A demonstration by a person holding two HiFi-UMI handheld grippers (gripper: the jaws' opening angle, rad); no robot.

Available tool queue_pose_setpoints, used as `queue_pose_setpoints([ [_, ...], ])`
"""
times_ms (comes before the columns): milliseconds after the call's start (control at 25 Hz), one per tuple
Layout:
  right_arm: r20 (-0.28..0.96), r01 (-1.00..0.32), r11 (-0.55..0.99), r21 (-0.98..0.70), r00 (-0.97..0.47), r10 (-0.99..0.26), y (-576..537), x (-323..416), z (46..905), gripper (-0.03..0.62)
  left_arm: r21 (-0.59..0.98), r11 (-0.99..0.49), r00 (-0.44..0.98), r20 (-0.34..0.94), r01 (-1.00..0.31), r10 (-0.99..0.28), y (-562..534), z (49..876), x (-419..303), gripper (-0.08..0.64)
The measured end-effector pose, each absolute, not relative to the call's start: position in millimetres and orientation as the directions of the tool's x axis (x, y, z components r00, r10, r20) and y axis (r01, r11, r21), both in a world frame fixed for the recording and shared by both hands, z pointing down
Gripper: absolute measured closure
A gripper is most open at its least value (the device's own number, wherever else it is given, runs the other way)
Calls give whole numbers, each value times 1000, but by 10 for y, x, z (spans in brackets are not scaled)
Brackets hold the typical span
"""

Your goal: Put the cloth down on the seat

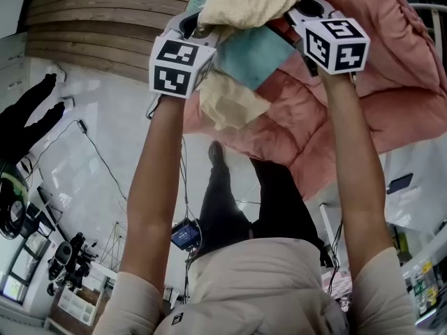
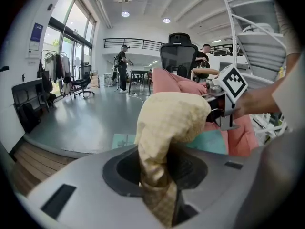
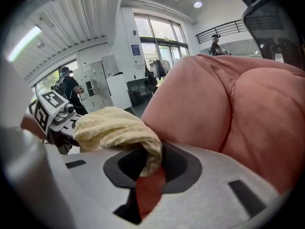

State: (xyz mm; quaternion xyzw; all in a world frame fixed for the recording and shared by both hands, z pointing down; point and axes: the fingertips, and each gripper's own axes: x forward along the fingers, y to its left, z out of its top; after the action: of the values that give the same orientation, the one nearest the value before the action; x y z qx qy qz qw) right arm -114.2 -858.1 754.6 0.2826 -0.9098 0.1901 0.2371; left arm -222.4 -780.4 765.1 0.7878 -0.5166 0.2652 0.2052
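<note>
1. Holds the yellow cloth (image 1: 241, 5) bunched between both grippers, up against the pink padded seat (image 1: 398, 68) and not yet spread on it; cannot tell whether it touches the seat.
2. Pinches one twisted end in the left gripper (image 2: 159, 194), jaws pressed onto the waffle weave.
3. Pinches the other end in the right gripper (image 3: 147, 178), jaws closed on the fabric, with a red strip (image 3: 148, 197) showing just beneath the pinch.
4. Lets a loose fold hang between the forearms, below a teal patch (image 1: 255, 54); cannot tell whether that is part of the same cloth.
5. Carries black-and-white square patterns on the left marker cube (image 1: 180, 67) and the right marker cube (image 1: 336, 44): coded blocks rather than words.
6. Faces a blue wall sign (image 2: 37, 32) in the left gripper view and a blue notice (image 3: 136, 52) beside the windows in the right gripper view, print too small to read on both.
7. Wears a beige top with a small dark tag (image 1: 177, 318) at the hem, its mark too small to make out.
</note>
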Motion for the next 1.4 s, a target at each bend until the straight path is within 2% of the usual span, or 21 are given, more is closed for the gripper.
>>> queue_pose_setpoints([
  [400,533,-574,799,-176,-738,-413,-8514,-1128,7566,500,76,-386,349,614,-919,-708,-7748,7627,-2198,440],
  [640,598,-564,809,-168,-710,-371,-8396,-1014,7635,426,61,-406,351,628,-912,-694,-7634,7603,-2208,413],
  [960,676,-541,807,-236,-688,-263,-8254,-817,7743,385,84,-432,374,664,-898,-648,-7476,7554,-2211,330],
  [1400,700,-521,788,-330,-694,-166,-8008,-491,7677,353,97,-389,334,723,-916,-605,-7352,7720,-2271,310],
])
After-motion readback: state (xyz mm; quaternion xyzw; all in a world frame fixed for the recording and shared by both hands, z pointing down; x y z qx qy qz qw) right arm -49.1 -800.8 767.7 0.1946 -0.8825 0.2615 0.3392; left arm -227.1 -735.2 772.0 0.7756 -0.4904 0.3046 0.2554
